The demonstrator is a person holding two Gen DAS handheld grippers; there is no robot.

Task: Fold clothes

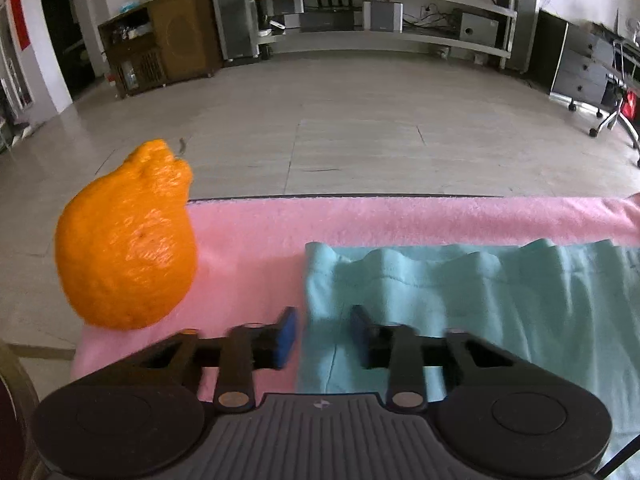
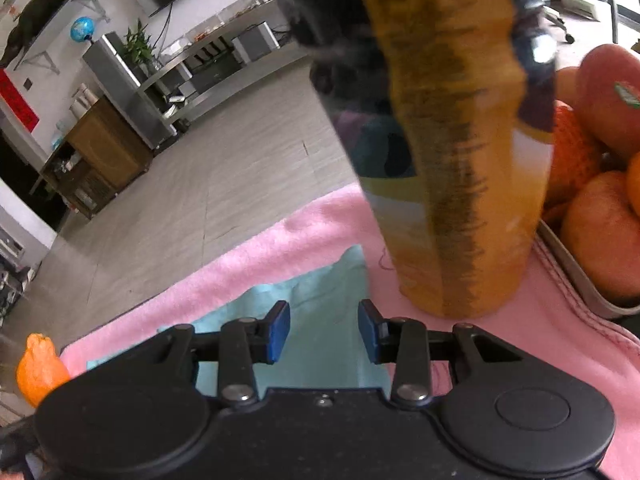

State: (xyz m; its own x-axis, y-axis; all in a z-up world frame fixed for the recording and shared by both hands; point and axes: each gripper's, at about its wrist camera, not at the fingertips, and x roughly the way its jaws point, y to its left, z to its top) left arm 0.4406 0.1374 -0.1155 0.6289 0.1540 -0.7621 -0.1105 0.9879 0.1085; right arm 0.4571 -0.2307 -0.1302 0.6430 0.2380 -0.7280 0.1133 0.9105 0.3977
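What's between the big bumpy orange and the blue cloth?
Only bare pink blanket lies between the orange and the blue cloth, seen in the left wrist view.

Light teal garment (image 1: 460, 300), spread flat with soft wrinkles near its far edge, lying on the pink towel (image 1: 248, 240); its left edge straight, a corner (image 2: 352, 256) pointing away.
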